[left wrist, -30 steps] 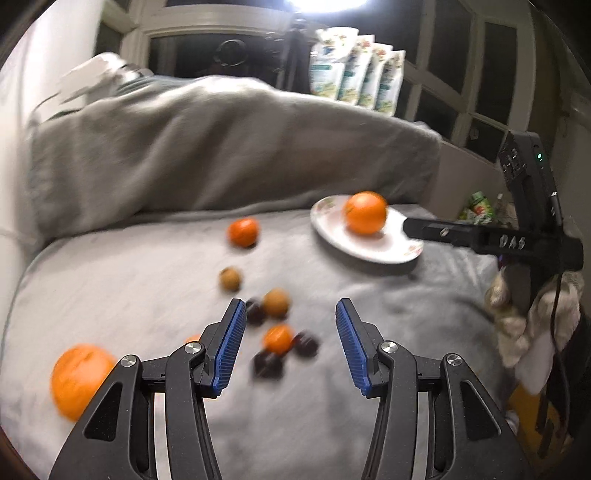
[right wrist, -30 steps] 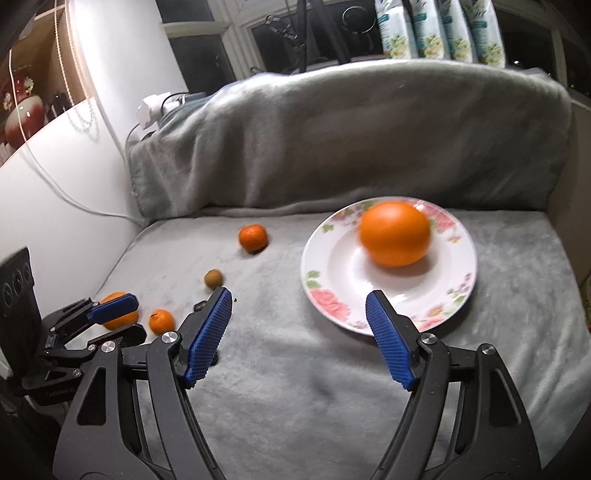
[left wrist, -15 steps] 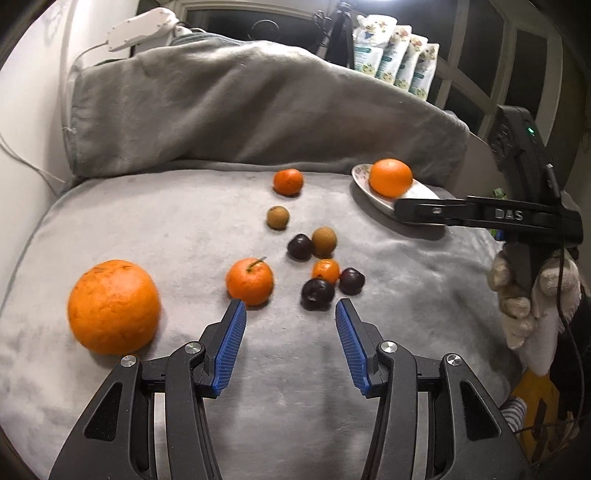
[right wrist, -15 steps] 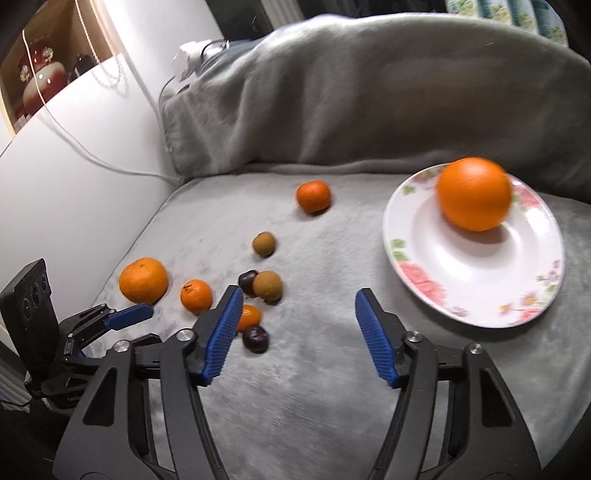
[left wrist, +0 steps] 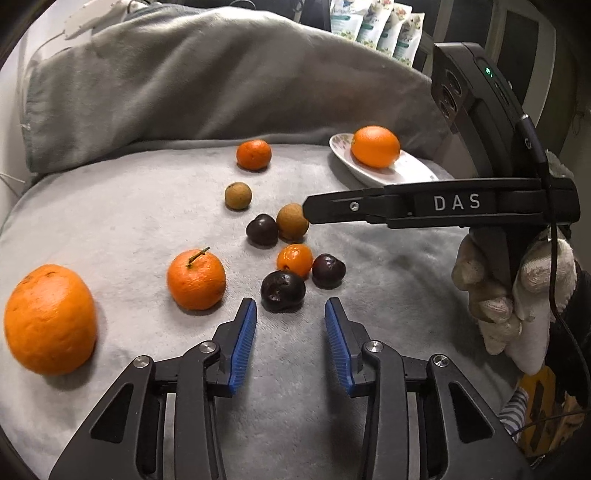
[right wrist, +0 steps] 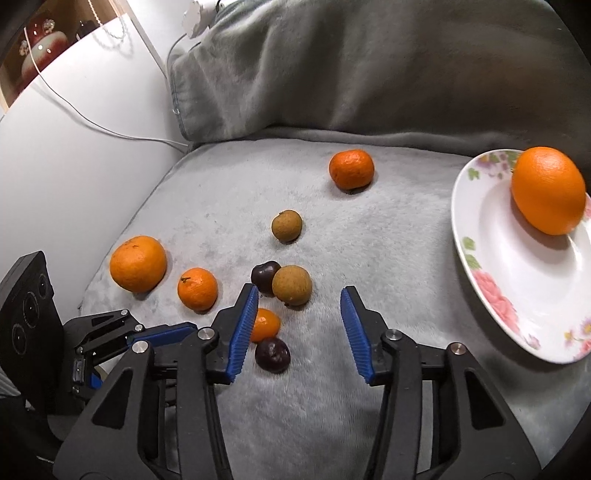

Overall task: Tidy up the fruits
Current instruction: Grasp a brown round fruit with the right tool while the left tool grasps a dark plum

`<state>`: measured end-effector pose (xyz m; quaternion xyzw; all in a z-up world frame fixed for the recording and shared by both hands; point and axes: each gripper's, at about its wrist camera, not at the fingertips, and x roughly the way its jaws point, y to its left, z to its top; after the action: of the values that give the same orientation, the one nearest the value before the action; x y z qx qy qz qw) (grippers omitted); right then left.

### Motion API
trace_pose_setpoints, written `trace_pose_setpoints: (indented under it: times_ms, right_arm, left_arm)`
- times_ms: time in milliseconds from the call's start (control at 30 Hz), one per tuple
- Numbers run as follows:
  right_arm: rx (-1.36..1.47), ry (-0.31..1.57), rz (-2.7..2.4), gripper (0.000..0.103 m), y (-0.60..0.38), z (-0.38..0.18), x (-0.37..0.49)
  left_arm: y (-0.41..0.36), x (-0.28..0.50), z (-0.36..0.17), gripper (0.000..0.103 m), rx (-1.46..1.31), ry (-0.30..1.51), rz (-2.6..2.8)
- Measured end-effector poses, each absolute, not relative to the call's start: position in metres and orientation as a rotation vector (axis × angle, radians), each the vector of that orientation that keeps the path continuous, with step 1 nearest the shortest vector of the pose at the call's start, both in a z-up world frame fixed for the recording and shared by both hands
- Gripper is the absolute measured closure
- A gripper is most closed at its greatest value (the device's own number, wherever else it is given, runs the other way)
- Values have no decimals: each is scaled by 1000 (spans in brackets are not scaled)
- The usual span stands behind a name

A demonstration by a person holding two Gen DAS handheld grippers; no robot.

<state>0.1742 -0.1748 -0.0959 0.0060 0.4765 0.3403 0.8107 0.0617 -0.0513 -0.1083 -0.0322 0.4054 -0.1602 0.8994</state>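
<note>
Loose fruit lies on a grey blanket (left wrist: 110,221). A flowered white plate (right wrist: 517,295) at the right holds one orange (right wrist: 548,194). A big orange (left wrist: 48,319), a stemmed tangerine (left wrist: 195,278), a far tangerine (left wrist: 253,154), two brown longans (left wrist: 238,195) (left wrist: 292,221), a tiny orange (left wrist: 294,259) and dark plums (left wrist: 282,291) (left wrist: 328,270) (left wrist: 262,229) lie apart. My left gripper (left wrist: 290,314) is open and empty, just short of the nearest plum. My right gripper (right wrist: 299,299) is open and empty, over the cluster near a longan (right wrist: 291,285).
A grey covered backrest (left wrist: 221,85) rises behind the fruit. A white wall with a cable (right wrist: 92,122) stands at the left. Packets (left wrist: 373,26) line the window sill. My right gripper body (left wrist: 443,203) reaches across the left wrist view, in front of the plate (left wrist: 388,170).
Both grippers have moved in and down toward the fruit cluster, which looks larger now. The right view has swung left, away from the plate. Both stay open.
</note>
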Motion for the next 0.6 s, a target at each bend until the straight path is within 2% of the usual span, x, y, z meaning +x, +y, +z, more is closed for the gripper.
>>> trace_pose_setpoints:
  times_ms: [167, 367, 433, 600]
  right_arm:
    - [12, 1037, 736, 55, -169, -102, 181]
    - [6, 1059, 752, 56, -160, -108, 187]
    - [3, 1068, 758, 65, -157, -111, 188]
    - [17, 1079, 763, 74, -158, -113, 190]
  left_arm:
    - [-53, 67, -112, 67, -67, 859, -339]
    - [-51, 73, -116, 73, -82, 881, -338]
    - [-52, 75, -117, 75, -81, 885, -337]
    - [-50, 78, -118, 78, -93, 892, -336]
